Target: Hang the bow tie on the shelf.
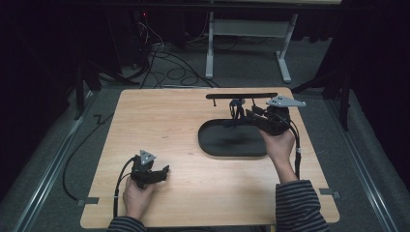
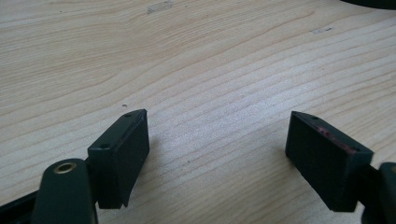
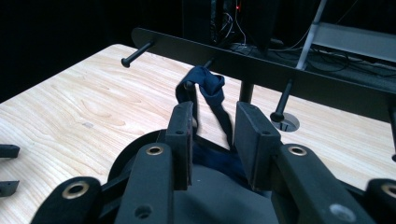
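Note:
A dark blue strap [image 1: 237, 108] [image 3: 210, 86] is looped over a peg [image 3: 187, 85] of the black rack bar [image 1: 241, 95] [image 3: 261, 60] at the back of the table. It hangs down into the black oval tray [image 1: 232, 140] [image 3: 219, 196]. My right gripper [image 1: 249, 113] [image 3: 214, 112] is over the tray's far rim, just in front of the rack. Its jaws stand apart with the strap running down between them, close to the right-hand one. My left gripper [image 1: 163, 172] [image 2: 219, 119] rests low over bare wood at the front left, wide open and holding nothing.
The rack carries further bare pegs [image 3: 135, 53] [image 3: 282, 100] along its length. A round hole [image 3: 287, 122] sits in the tabletop [image 1: 159, 121] behind the rack. Beyond the table's far edge are floor cables [image 1: 169, 72] and a white table frame [image 1: 246, 29].

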Motion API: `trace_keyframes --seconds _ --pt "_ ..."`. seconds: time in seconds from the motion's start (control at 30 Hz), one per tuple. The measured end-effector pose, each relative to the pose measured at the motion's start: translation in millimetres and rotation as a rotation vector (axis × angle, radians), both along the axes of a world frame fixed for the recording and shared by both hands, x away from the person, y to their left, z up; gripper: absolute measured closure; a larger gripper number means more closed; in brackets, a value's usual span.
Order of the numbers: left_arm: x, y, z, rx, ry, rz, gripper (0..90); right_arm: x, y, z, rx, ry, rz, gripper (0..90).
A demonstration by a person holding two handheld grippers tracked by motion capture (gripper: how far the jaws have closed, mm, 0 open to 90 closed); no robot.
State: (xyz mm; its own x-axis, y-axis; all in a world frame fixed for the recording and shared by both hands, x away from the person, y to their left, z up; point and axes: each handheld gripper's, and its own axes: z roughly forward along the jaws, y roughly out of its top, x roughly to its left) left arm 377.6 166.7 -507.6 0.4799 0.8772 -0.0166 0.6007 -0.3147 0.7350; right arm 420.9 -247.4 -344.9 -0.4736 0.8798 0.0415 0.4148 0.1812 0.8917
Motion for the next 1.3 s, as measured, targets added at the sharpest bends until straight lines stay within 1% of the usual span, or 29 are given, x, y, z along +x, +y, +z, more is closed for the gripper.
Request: trace_keyframes --seconds 0.1,0.13,0.23,0.37,0.47,0.87,1.0,1.3 --pt "0.0 0.0 0.0 0.000 0.000 0.000 22.1 -2.4 -2.8 -0.7 0.010 0.005 0.000 68.2" --pt "0.0 0.0 0.0 0.000 0.000 0.000 22.1 -3.4 -4.2 -1.3 0.022 0.010 0.003 67.8" --pt "-0.1 -0.1 0.0 -0.002 0.001 0.001 22.0 -6.3 -7.5 -2.9 0.029 0.018 0.001 67.2" --pt "-0.1 -0.1 0.0 -0.001 0.001 0.001 22.1 -10.6 -12.1 -3.7 0.037 0.014 0.001 66.5" --pt "-0.1 -0.1 0.0 -0.001 0.001 0.001 22.0 -14.9 -16.0 -3.8 0.039 0.007 -0.001 66.1" --pt "-0.1 -0.2 0.0 -0.001 0.000 0.001 22.0 -28.7 -25.1 -4.9 0.045 0.004 -0.008 65.3" --pt "-0.1 -0.2 0.0 -0.001 0.001 0.001 22.0 -33.7 -28.6 -5.3 0.048 -0.005 -0.007 65.2" --pt "-0.1 -0.2 0.0 -0.001 0.001 0.001 22.0 -43.5 -37.1 -7.3 0.053 -0.007 -0.015 64.6"
